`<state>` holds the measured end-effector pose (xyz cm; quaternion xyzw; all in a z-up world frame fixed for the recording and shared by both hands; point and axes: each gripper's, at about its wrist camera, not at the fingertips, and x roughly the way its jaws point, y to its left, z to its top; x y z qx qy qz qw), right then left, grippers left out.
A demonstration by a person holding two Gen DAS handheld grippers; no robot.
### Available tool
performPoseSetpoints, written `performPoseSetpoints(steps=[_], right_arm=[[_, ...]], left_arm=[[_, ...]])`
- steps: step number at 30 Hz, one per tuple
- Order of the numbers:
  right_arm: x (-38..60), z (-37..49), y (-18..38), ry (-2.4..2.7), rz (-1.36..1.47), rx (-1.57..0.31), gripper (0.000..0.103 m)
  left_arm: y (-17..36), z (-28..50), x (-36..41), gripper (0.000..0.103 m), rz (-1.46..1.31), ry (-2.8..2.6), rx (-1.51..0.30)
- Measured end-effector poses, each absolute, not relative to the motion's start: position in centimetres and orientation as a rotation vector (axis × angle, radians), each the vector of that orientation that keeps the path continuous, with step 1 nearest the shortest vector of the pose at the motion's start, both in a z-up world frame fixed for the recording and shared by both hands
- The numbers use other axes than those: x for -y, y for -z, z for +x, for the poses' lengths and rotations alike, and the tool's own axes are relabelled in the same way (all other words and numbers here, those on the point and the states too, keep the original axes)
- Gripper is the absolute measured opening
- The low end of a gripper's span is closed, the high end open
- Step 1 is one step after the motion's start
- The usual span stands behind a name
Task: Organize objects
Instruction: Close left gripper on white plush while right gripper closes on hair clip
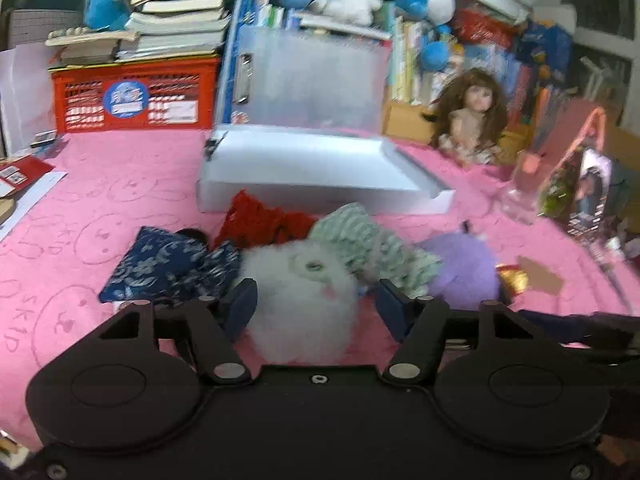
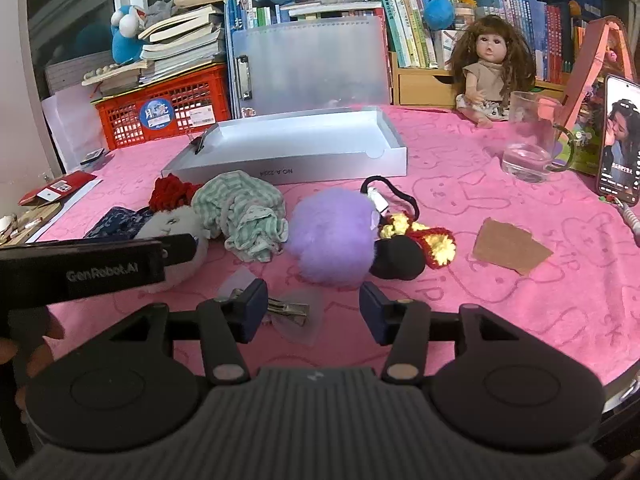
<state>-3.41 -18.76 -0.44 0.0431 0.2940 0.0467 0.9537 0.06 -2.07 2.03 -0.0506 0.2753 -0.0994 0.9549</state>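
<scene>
Landmark: shallow white box (image 2: 296, 152), open, on the pink cloth (image 2: 500, 300). In front of it, in a loose row — white fluffy toy (image 1: 300, 300) set between the jaws of the left gripper (image 1: 316, 306), the left pad against its fur and the right showing a gap, so a firm clamp cannot be told; green striped cloth (image 2: 244, 216); purple pompom (image 2: 332, 236). Right gripper (image 2: 314, 312) nearer than the pompom, jaws apart and empty, a metal hair clip (image 2: 286, 312) lying just beside its left finger
</scene>
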Motion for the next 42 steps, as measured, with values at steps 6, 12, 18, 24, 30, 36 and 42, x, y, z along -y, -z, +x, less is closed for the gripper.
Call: performPoseSetpoints(steps=[6,12,18,24,30,36,42], right_arm=[[19.3,-3.3,0.4,-0.076,0.104,-0.592,0.066],[19.3,-3.3,0.4,-0.076,0.105,-0.591,0.066],[19.3,-3.4,0.4,-0.078,0.095,-0.592,0.066],[18.9,-3.4,0.4,-0.105,0.113,-0.600,0.069],[17.9,-3.4,0.4,-0.126,0.134,-0.594,0.077],[17.3,-3.0,0.9,-0.081,0.205,-0.604,0.077],[16.2,-2.8,1.2,-0.031,0.201,-0.583,0.077]], left_arm=[[-1.4,0.1,2.4,0.062,-0.070,0.165,-0.599],[-0.8,1.3,1.7,0.071,-0.118,0.169,-0.641],[-0.3,3.0,2.0,0.073,-0.122,0.159,-0.652],[-0.3,3.1,1.7,0.053,-0.135,0.141,-0.633],[-1.3,1.8,1.6,0.052,-0.116,0.137,-0.584],[-2.4,0.5,1.1,0.052,-0.104,0.132,-0.534],[-2.8,-0.4,0.7,0.052,-0.103,0.130,-0.503]])
